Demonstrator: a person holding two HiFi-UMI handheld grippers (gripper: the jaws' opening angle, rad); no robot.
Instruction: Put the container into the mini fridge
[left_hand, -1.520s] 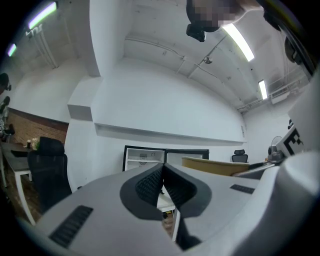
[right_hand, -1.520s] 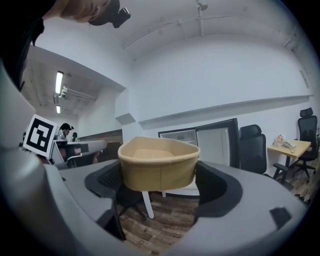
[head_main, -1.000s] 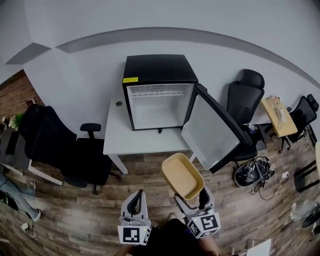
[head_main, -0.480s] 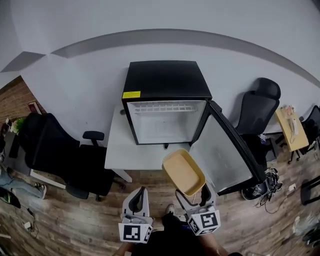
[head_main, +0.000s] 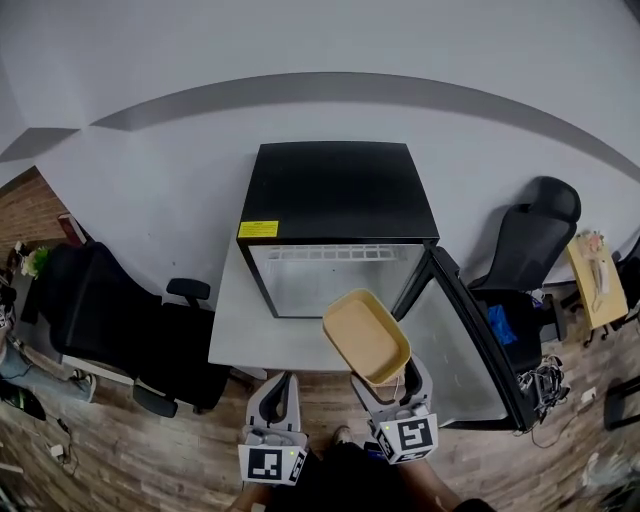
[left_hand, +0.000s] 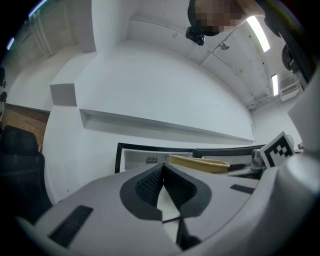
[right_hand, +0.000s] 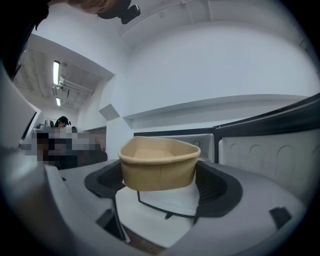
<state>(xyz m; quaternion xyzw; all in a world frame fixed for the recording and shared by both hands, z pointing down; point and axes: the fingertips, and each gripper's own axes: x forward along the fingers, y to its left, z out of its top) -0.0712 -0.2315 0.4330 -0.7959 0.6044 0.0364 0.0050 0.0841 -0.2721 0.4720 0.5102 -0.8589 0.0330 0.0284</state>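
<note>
The tan container (head_main: 366, 336), a shallow open-topped tub with rounded corners, sits upright in the right gripper (head_main: 390, 380) at lower centre, in front of the fridge's opening. The black mini fridge (head_main: 335, 190) stands on the white bench (head_main: 250, 330), its white-lined door (head_main: 460, 345) swung wide to the right.

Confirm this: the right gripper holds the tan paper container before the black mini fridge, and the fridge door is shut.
Not shut: the head view shows the white-lined door of the black mini fridge swung open to the right. The rest holds: the right gripper grips the tan paper container before it.
</note>
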